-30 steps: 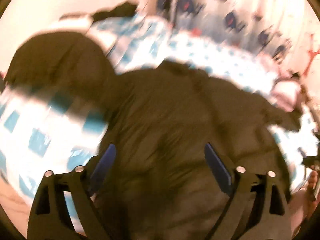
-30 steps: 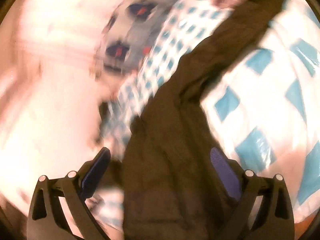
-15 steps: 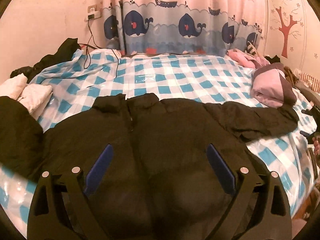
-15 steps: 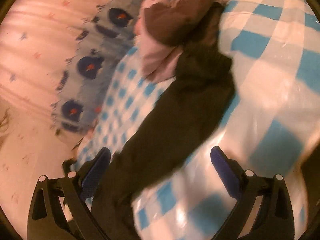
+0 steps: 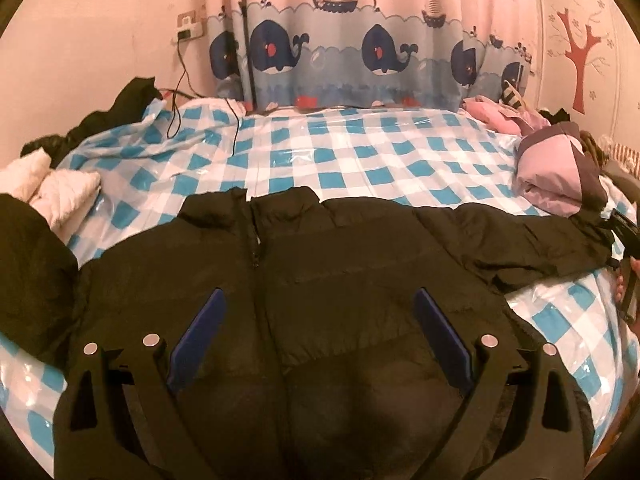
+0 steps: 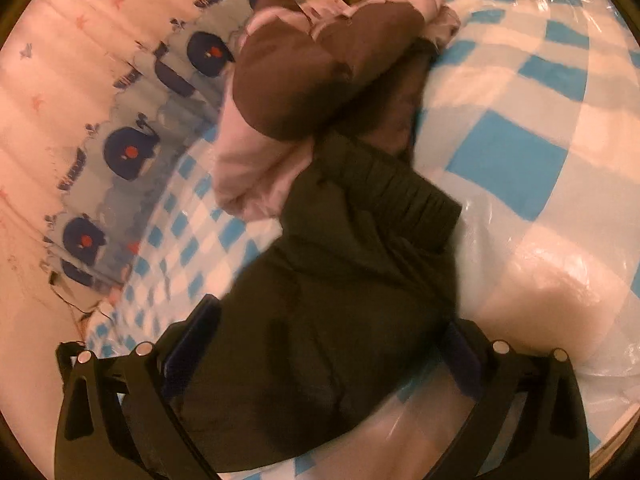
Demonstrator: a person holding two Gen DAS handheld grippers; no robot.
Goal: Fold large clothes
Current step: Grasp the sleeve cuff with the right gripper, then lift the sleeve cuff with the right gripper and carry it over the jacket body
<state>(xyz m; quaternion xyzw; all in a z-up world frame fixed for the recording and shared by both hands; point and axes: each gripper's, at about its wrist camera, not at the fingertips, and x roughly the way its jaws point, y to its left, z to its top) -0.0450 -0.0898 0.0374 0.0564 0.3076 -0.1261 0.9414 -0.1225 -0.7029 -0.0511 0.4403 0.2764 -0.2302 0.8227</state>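
A large black puffer jacket [image 5: 320, 280] lies spread front-up on the blue-and-white checked bed cover [image 5: 360, 152], zip and collar toward the curtain. My left gripper [image 5: 320, 332] is open and empty, held above the jacket's lower body. The jacket's right sleeve [image 6: 360, 248] stretches across the right wrist view, its ribbed cuff [image 6: 404, 196] pointing away. My right gripper [image 6: 332, 352] is open with its fingers on either side of the sleeve, low over it; I cannot tell if it touches. The right gripper also shows at the sleeve end in the left wrist view [image 5: 624, 248].
A folded pink-and-brown garment [image 5: 556, 176] lies by the cuff, also in the right wrist view [image 6: 304, 80]. White clothes [image 5: 52, 188] and another black garment [image 5: 28, 272] lie at the left. A whale-print curtain [image 5: 360, 52] and a wall socket with cables [image 5: 188, 32] stand behind.
The left gripper has steadied over the jacket's body. The right gripper has moved along the sleeve toward the cuff and dropped lower, so the sleeve now lies between its fingers.
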